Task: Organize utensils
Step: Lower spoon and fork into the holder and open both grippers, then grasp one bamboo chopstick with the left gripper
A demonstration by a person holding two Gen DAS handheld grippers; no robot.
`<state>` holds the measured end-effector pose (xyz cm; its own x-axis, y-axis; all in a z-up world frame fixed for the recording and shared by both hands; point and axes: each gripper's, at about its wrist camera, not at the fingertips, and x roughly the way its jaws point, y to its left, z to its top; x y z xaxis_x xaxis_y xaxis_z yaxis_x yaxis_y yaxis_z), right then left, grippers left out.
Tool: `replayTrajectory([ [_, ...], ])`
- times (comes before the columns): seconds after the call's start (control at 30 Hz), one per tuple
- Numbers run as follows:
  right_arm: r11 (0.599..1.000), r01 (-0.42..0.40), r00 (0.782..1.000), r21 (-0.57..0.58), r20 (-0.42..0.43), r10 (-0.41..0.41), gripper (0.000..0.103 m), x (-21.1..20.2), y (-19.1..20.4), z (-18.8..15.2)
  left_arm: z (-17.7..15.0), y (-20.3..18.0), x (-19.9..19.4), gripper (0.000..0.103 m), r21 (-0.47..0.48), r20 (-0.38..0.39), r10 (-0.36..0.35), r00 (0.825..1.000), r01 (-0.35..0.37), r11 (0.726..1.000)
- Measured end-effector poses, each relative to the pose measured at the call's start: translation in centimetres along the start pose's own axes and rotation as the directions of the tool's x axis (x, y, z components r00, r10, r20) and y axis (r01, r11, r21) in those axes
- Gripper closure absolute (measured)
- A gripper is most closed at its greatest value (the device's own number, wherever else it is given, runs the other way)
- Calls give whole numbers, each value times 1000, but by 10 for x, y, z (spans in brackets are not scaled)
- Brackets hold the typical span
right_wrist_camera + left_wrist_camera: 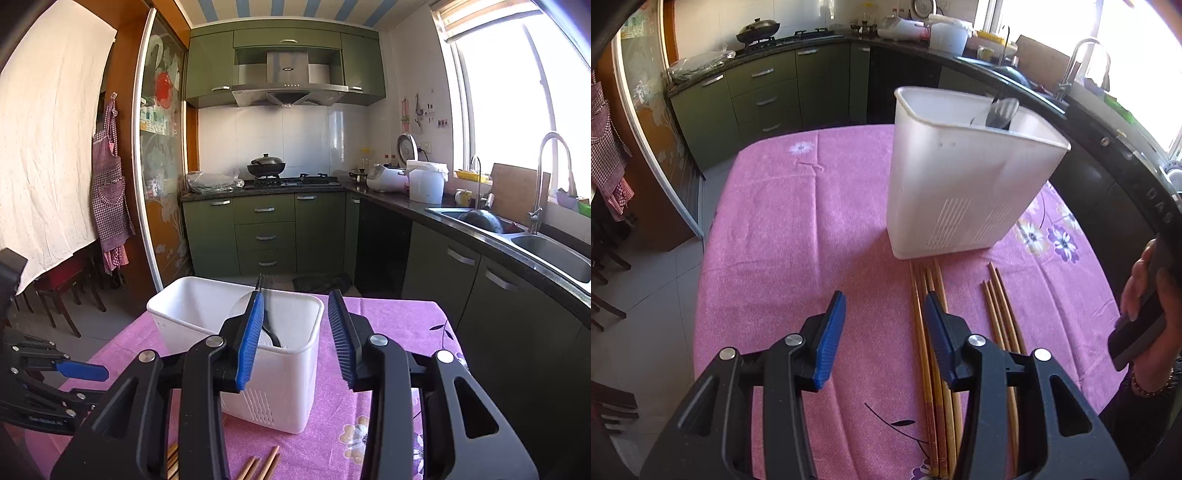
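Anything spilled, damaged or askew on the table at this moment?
Nothing stands out. The white caddy stands upright with a dark utensil inside, and the chopsticks lie in two loose bundles on the pink tablecloth, not yet sorted.

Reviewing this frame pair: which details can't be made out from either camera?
- Left wrist view: the lower ends of the chopsticks are covered by the left gripper and cut off by the bottom edge, so no exact count.
- Both views: the dark utensil in the white holder is mostly hidden by the holder's wall; its type is unclear.
- Right wrist view: the right gripper covers part of the holder; only chopstick tips show.
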<state>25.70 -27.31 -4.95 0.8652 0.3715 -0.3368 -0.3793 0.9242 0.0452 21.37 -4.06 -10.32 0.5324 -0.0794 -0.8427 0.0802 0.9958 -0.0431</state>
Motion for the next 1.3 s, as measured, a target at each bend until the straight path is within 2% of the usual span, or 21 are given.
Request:
replayTrajectory([
  [0.1,1000,-1,999,-20,-52,0,67,-18,0,-8,-7,-7,21,60,35,-75,37,997,-34,999],
  [0.2,999,-14,991,-39,-134,8,74,-30,-4,-23,-12,-11,42,70,57,-143,58,988,-50,997],
  [0.27,999,-17,981,-46,-196,8,74,-35,-8,-39,-14,-11,55,70,59,-181,59,982,-49,997],
  [0.33,999,-24,967,-45,-255,12,78,-37,-14,-56,-15,-11,65,76,56,-208,59,976,-48,997],
  [0.5,1000,-20,941,-23,-340,11,79,-40,-27,-91,-14,-14,74,76,57,-229,68,971,-57,997],
  [0.63,1000,-27,928,-10,-372,22,79,-38,-34,-105,-10,-19,76,77,67,-233,77,969,-63,996],
  [0.9,999,-34,919,2,-392,33,79,-31,-35,-106,0,-24,63,77,40,-214,54,975,-47,998],
  [1.3,999,-43,903,-9,-428,35,79,-24,-34,-108,-6,-36,77,77,82,-251,71,965,-52,995],
])
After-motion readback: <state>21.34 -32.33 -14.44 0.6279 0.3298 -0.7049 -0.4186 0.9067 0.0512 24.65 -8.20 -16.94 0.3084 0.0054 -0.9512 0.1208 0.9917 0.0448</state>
